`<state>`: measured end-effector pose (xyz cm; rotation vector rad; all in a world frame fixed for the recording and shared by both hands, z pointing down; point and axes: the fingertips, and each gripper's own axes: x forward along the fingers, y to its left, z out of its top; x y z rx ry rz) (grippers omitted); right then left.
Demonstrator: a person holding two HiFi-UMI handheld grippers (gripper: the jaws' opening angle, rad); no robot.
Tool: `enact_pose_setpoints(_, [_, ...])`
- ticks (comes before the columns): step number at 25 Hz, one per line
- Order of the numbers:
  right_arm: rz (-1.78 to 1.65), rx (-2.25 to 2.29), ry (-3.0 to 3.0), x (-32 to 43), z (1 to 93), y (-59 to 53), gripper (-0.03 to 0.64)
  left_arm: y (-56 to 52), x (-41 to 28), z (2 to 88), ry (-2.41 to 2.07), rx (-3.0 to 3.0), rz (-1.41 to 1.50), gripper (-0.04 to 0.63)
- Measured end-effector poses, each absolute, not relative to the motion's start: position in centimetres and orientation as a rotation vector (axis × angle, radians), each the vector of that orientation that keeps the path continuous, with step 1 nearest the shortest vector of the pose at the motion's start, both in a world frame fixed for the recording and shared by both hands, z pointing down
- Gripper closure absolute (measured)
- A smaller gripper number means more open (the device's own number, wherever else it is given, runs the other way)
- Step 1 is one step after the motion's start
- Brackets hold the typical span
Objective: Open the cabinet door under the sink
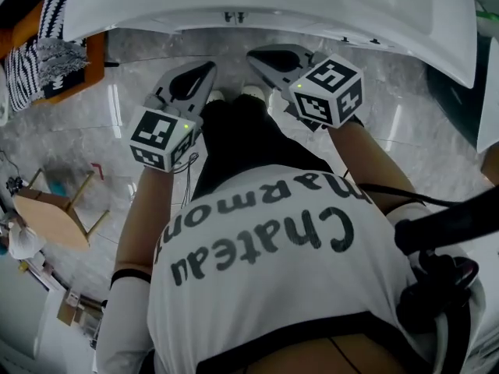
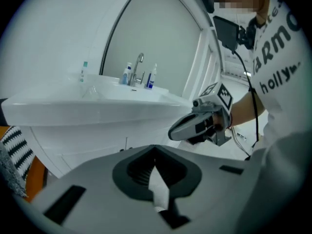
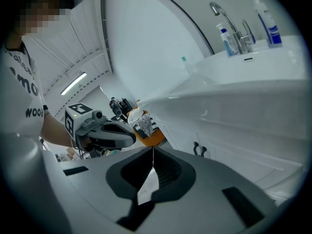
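The white sink (image 2: 97,106) juts out over a white cabinet (image 2: 92,150), whose doors are closed. Two dark door handles (image 3: 197,149) show side by side under the basin in the right gripper view. My left gripper (image 2: 155,147) is shut with nothing in it and points at the cabinet front below the basin rim, apart from it. My right gripper (image 3: 153,150) is shut and empty too, aimed toward the handles but short of them. In the head view the left gripper (image 1: 209,67) and the right gripper (image 1: 253,55) hang side by side just under the sink edge (image 1: 273,14).
A chrome faucet (image 2: 139,67) and small bottles (image 2: 152,77) stand on the sink below an arched mirror (image 2: 156,38). An orange basket (image 3: 151,133) with black-and-white cloth sits left of the cabinet. A wooden stool (image 1: 54,213) stands on the marble floor (image 1: 117,131).
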<state>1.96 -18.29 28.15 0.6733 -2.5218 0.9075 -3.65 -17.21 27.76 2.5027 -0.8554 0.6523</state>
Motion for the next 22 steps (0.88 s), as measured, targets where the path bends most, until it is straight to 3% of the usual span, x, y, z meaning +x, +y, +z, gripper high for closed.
enact_pose_setpoints(10, [0.968,0.715,-2.432,1.0,35.8,-18.3,0.606,-18.6,-5.0,35.4,-0.82,2.338,0.563,0.588])
enact_pose_setpoints(22, [1.086,1.091,-2.395,3.1,44.4,-22.8,0.604,-21.6,-4.8,44.3,-0.79,2.325,0.531,0.588])
